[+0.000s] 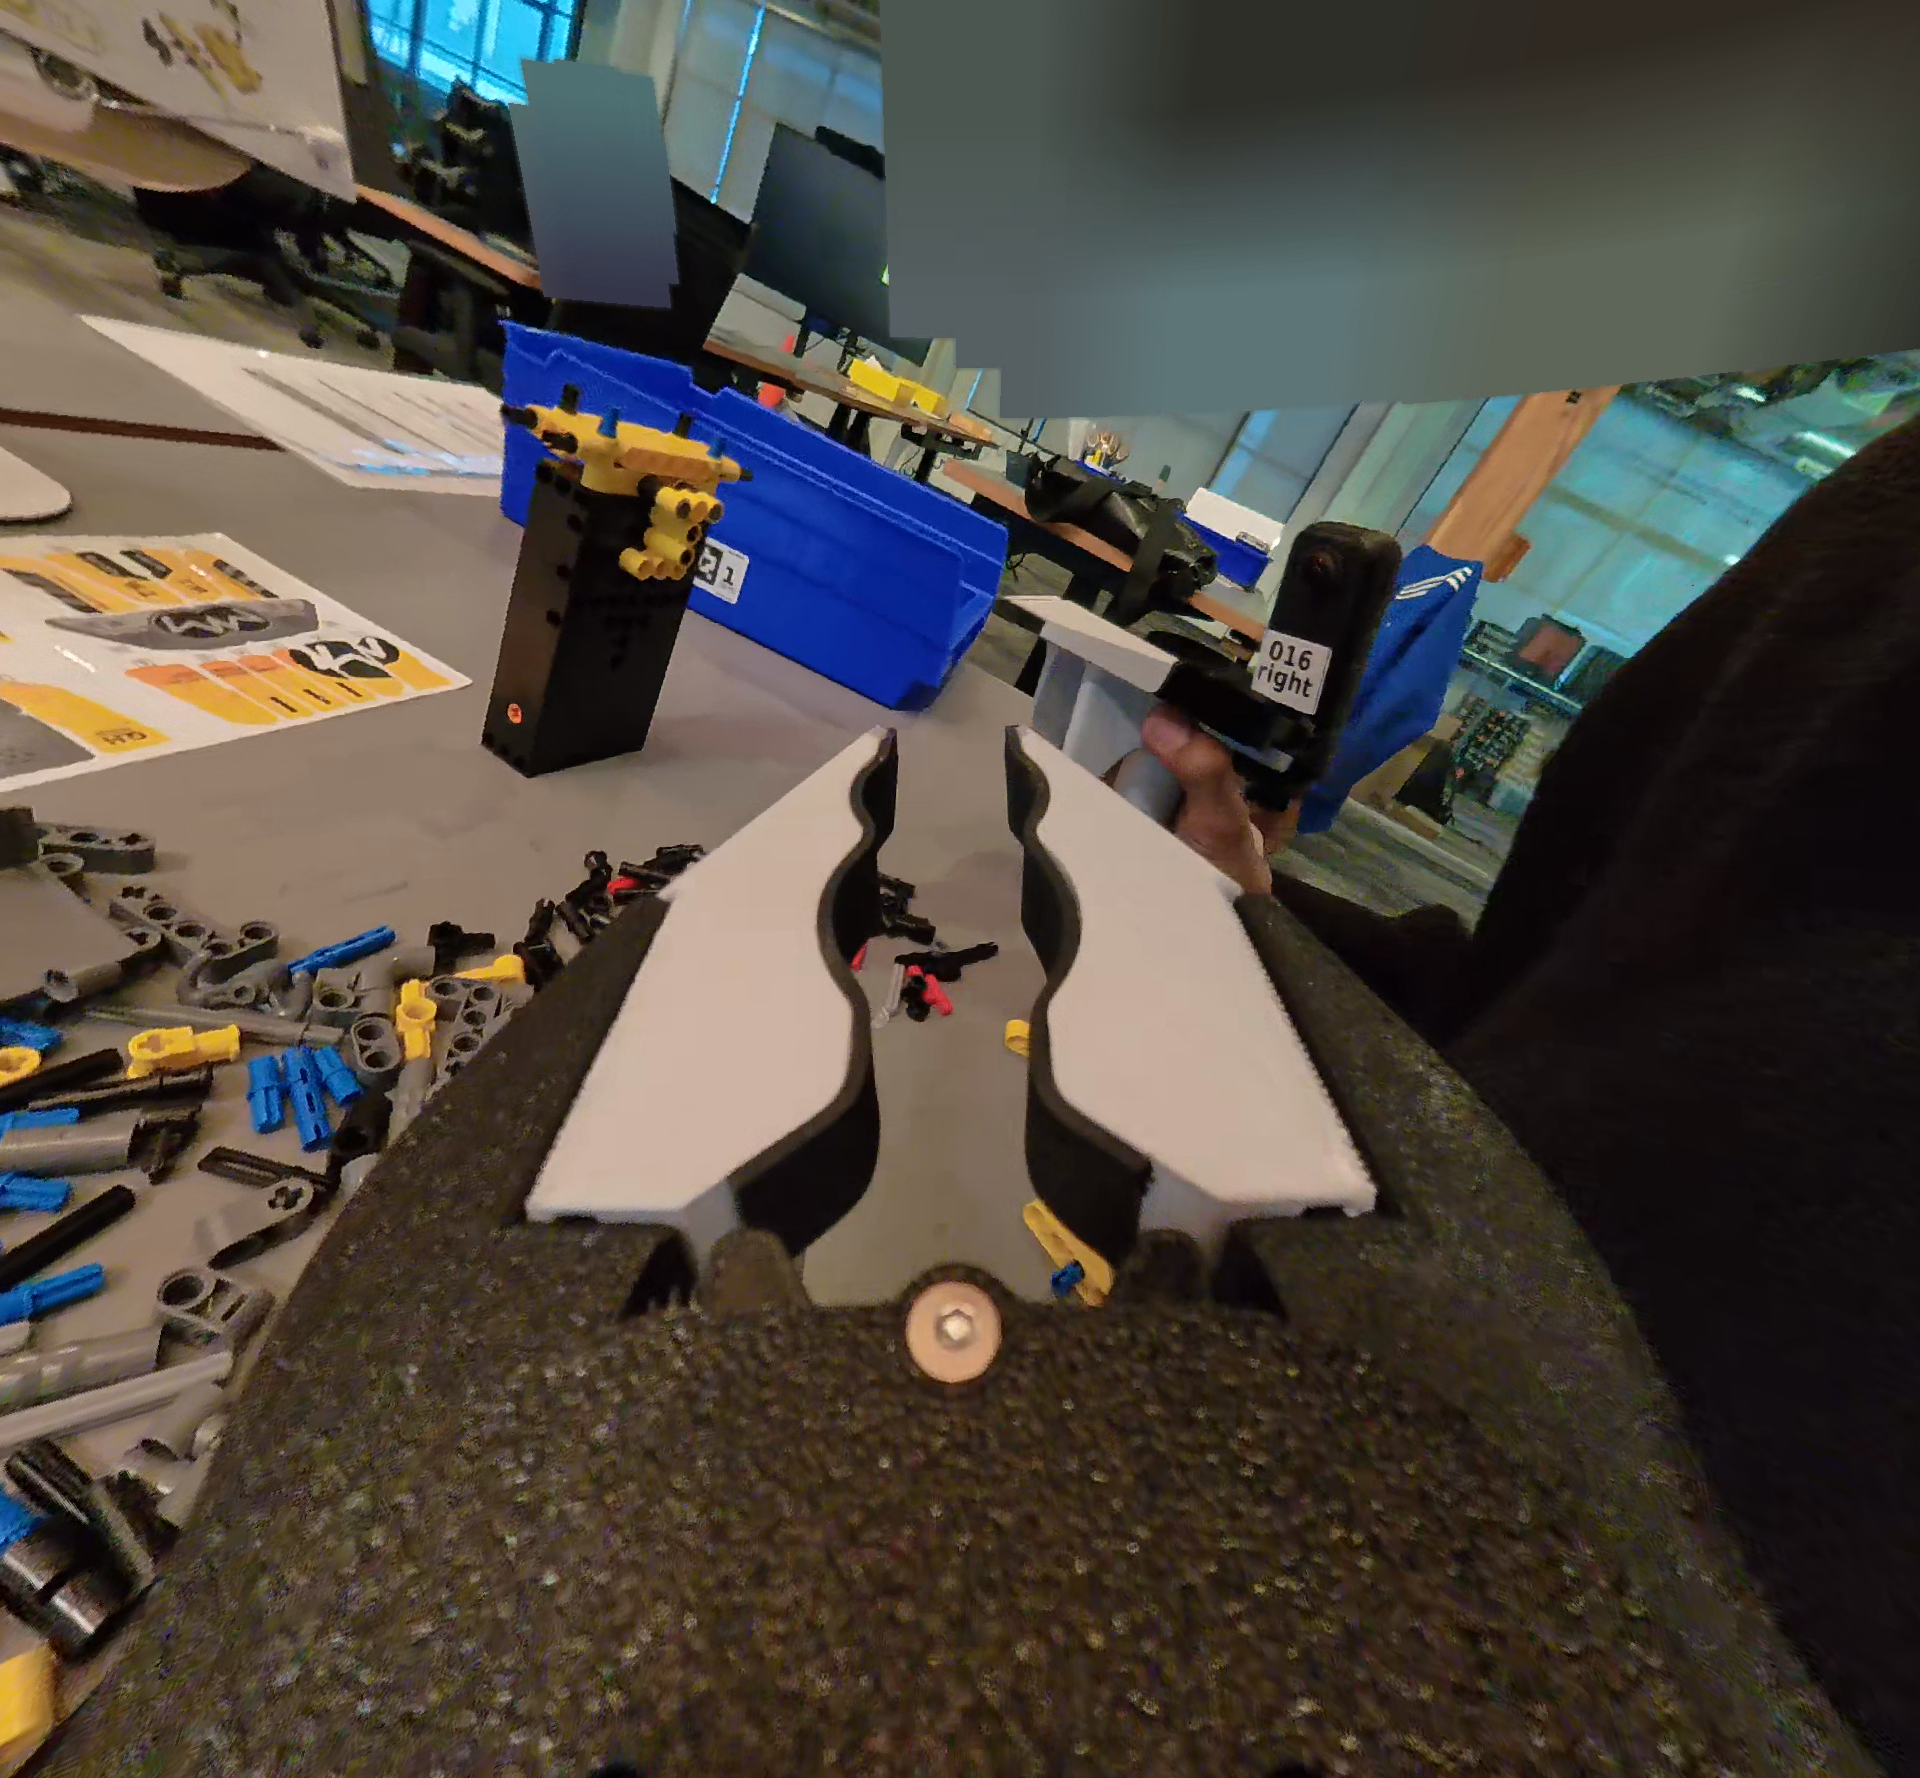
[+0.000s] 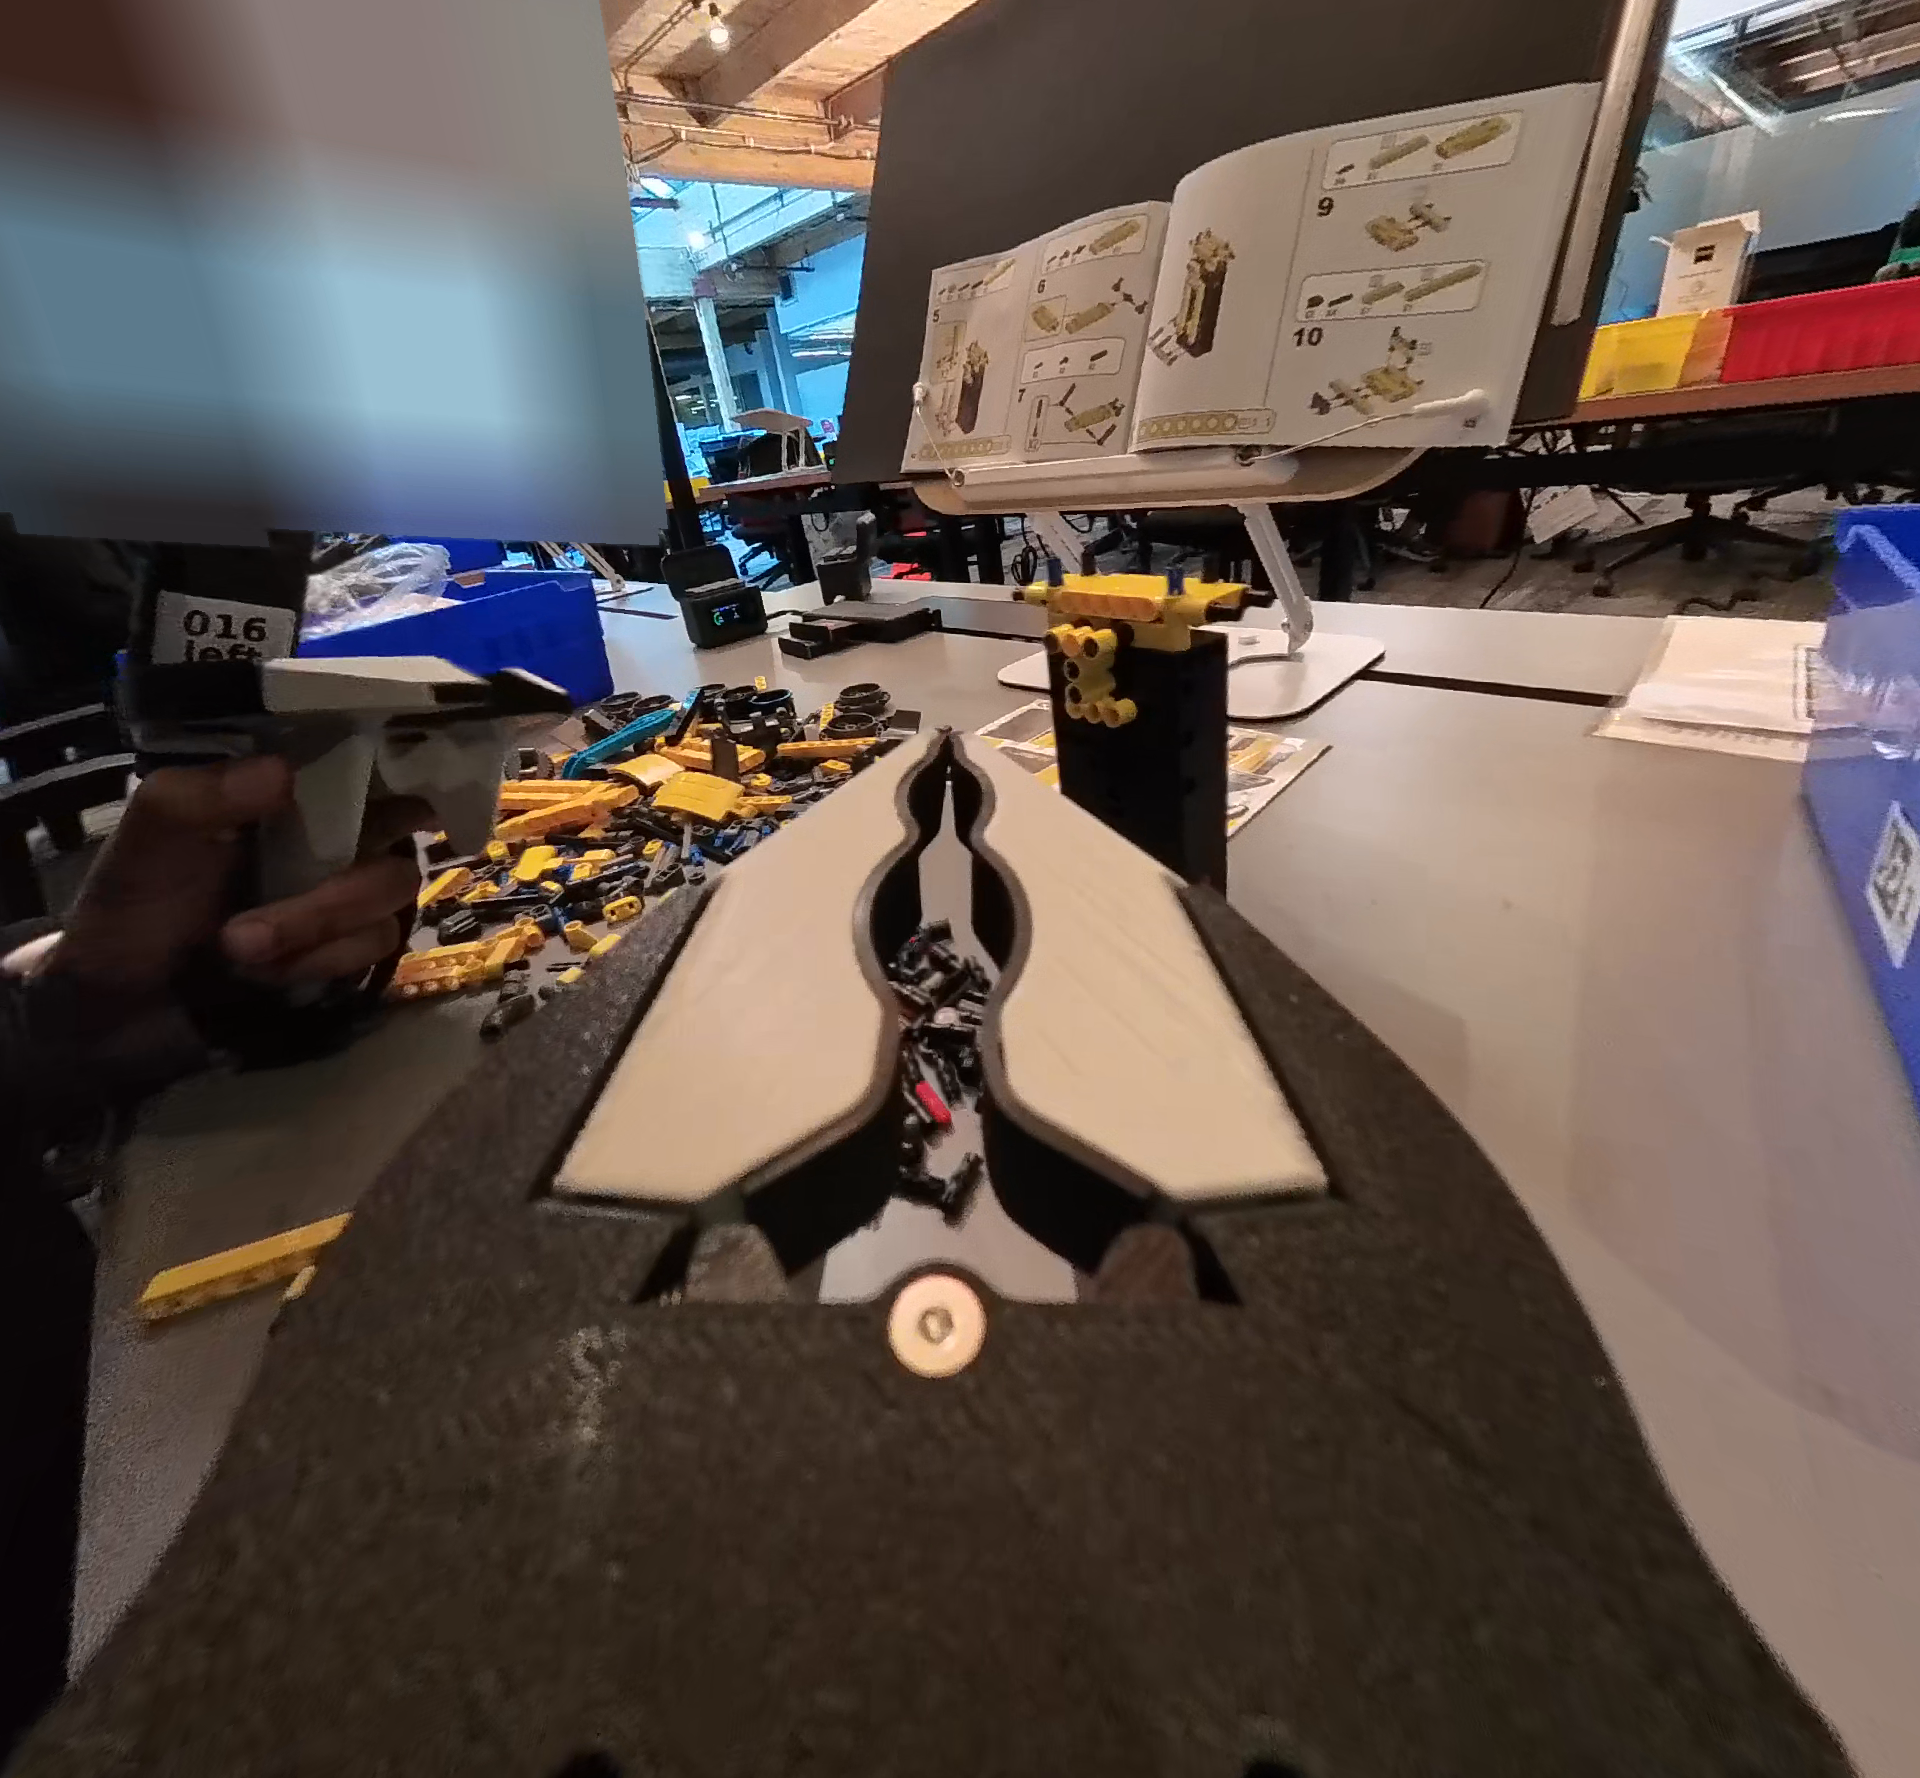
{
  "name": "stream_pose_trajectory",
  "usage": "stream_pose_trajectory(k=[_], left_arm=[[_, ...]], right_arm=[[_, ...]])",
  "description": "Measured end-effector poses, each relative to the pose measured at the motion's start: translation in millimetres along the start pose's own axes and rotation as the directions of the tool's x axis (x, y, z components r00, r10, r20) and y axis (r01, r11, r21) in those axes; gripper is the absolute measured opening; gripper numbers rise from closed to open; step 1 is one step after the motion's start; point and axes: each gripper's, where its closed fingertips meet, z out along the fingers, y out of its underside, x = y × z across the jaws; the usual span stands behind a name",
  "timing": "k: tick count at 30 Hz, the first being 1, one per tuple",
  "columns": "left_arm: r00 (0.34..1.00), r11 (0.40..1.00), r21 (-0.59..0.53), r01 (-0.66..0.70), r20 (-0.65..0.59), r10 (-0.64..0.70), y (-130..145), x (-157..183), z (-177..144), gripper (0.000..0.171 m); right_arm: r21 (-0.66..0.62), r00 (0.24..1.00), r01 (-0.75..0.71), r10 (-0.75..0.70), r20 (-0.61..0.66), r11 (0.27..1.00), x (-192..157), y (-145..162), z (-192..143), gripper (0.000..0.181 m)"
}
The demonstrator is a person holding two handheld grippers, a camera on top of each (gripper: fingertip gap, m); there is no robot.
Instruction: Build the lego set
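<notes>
Left gripper (image 1: 951,741): your wavy grey fingers spread, empty, above small plastic pins (image 1: 914,975).
Right gripper (image 2: 948,739): yours, tips pressed together, black tower (image 2: 1143,772) just beyond.

The table (image 2: 1455,897) carries everything. In the right wrist view a tower (image 2: 1138,741) stands upright near the middle, topped by a crosswise beam assembly (image 2: 1143,598). Behind it a stand (image 2: 1195,481) holds an open booklet (image 2: 1226,315); a sheet (image 2: 1268,762) lies flat beside the tower's base. A pile of parts (image 2: 644,814) spreads to the tower's left, and pins (image 2: 940,1022) lie in front of it. A bin (image 2: 1870,793) sits at the right edge, paper (image 2: 1725,679) just behind it. Another bin (image 2: 499,627) sits far left, behind the pile. In the left wrist view a bin (image 1: 810,544) lies behind the tower (image 1: 587,627).
</notes>
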Motion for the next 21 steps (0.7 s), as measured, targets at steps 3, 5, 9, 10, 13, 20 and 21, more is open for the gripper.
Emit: stream_pose_trajectory(k=[3,5,9,10,13,20,21], left_arm=[[0.998,0.998,0.002,-0.063,-0.006,0.063,0,8,0,0.02],[0.993,0.993,-0.002,-0.115,0.0,0.115,1,13,0,0.02],[0.97,0.971,-0.008,-0.24,0.027,0.24,3,22,1,0.02],[0.963,0.964,-0.009,-0.267,0.029,0.267,4,25,1,0.02],[0.945,0.945,-0.009,-0.326,0.017,0.326,6,32,2,0.02],[0.931,0.913,-0.263,-0.313,-0.274,0.24,50,67,7,0.031],[0.929,0.9,-0.302,-0.315,-0.291,0.228,54,70,5,0.043]], right_arm=[[0.0,1.0,-0.014,0.014,0.0,1.0,1,0,0,0.0],[-0.002,1.0,-0.027,0.027,-0.005,1.0,3,0,0,0.0],[-0.006,0.997,-0.045,0.044,-0.066,0.999,10,2,0,0.019],[-0.008,0.995,-0.048,0.047,-0.086,0.999,11,2,-1,0.03],[-0.019,0.995,-0.037,0.035,-0.098,0.999,2,4,-4,0.04],[-0.098,0.994,-0.106,0.106,0.001,0.99,-57,15,-22,0.041],[-0.166,0.994,-0.109,0.112,0.006,0.98,-68,25,-25,0.042]])
